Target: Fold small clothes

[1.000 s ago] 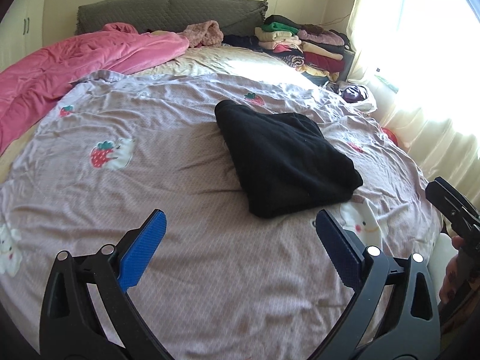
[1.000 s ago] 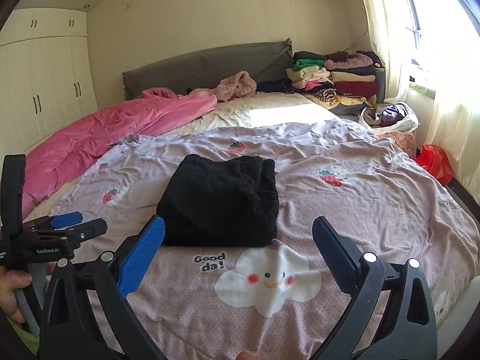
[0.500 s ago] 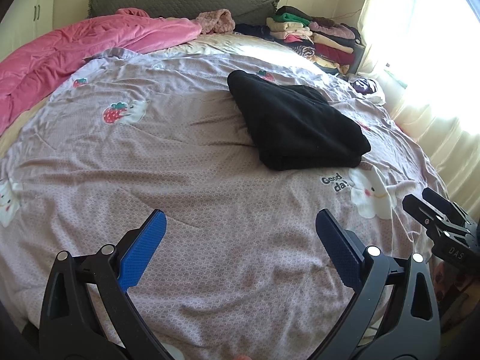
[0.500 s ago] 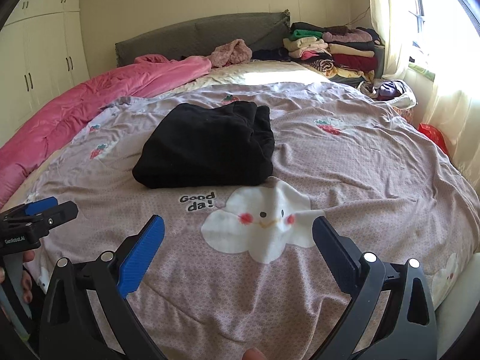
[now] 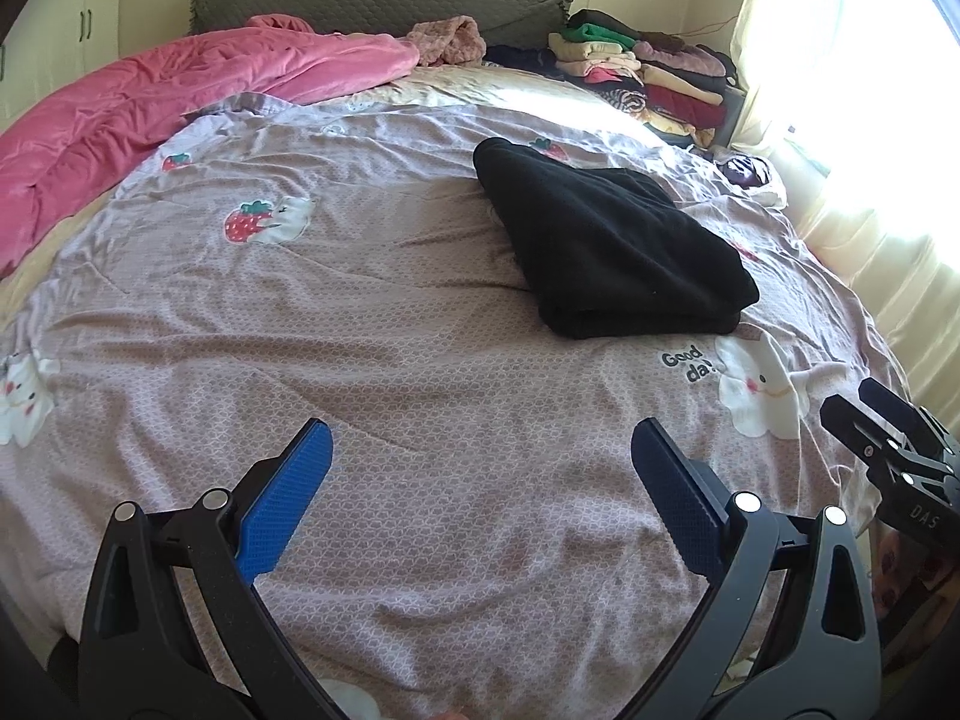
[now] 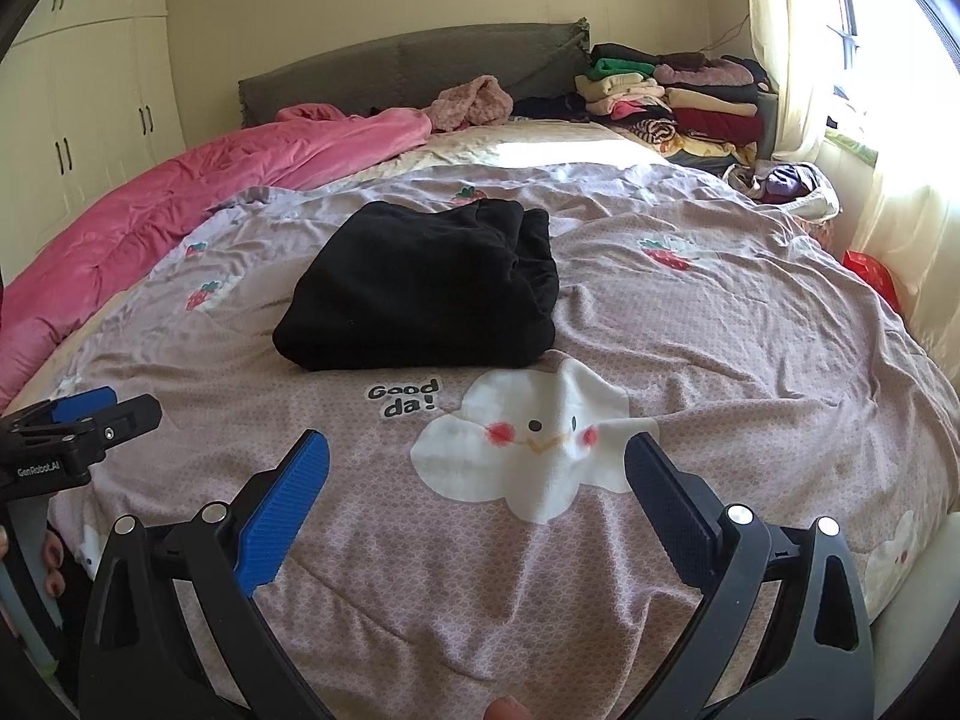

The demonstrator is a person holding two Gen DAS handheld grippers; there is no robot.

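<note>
A folded black garment (image 5: 612, 252) lies on the mauve strawberry-print bedspread (image 5: 390, 360); it also shows in the right wrist view (image 6: 420, 288), just beyond the "Good da!" print. My left gripper (image 5: 480, 450) is open and empty, hovering over the near part of the bed, well short of the garment. My right gripper (image 6: 477, 459) is open and empty over the cloud print, also short of the garment. Each gripper appears at the edge of the other's view: the right gripper (image 5: 888, 450) and the left gripper (image 6: 78, 420).
A pink quilt (image 5: 150, 114) lies along the bed's left side. A stack of folded clothes (image 5: 648, 72) sits at the far right by the grey headboard (image 6: 408, 72). A bag of clothes (image 6: 786, 186) and bright curtains (image 6: 900, 180) are on the right. A wardrobe (image 6: 90, 96) stands at the left.
Both grippers have pulled back from the black garment toward the foot of the bed, staying open. The garment has not moved.
</note>
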